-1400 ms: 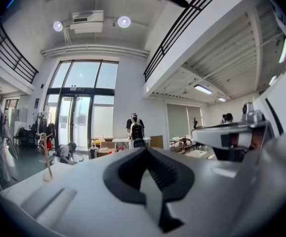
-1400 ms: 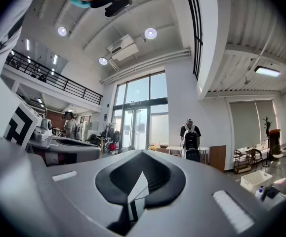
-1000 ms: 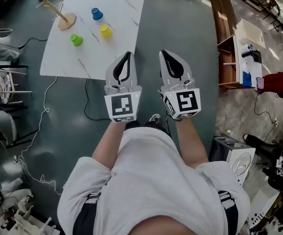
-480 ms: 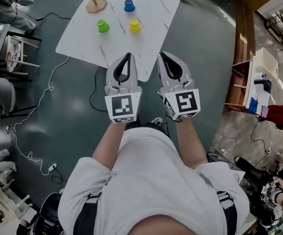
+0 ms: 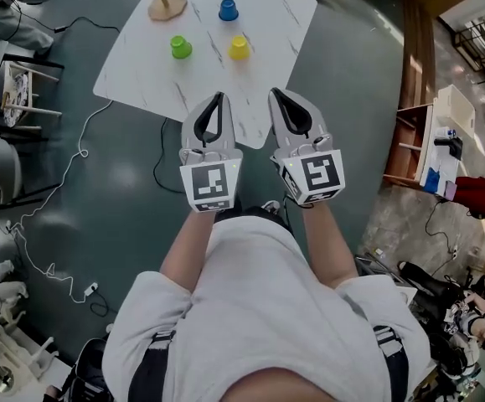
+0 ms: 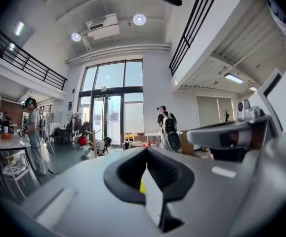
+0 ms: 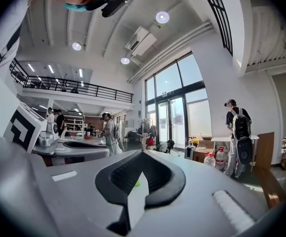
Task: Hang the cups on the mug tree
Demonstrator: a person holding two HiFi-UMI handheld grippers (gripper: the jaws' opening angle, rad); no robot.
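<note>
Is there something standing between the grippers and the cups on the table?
Nothing visible does. Only bare table lies between the left gripper, the right gripper and the nearest cups, green cup and yellow cup. The blue cup stands farther back, near the mug tree.

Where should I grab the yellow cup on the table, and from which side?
Probably take the yellow cup by its side wall, coming from the near edge of the table with the right claw, which is shut and must open first. Nothing stands between the cup and that edge. Its handle is too small to see.
</note>
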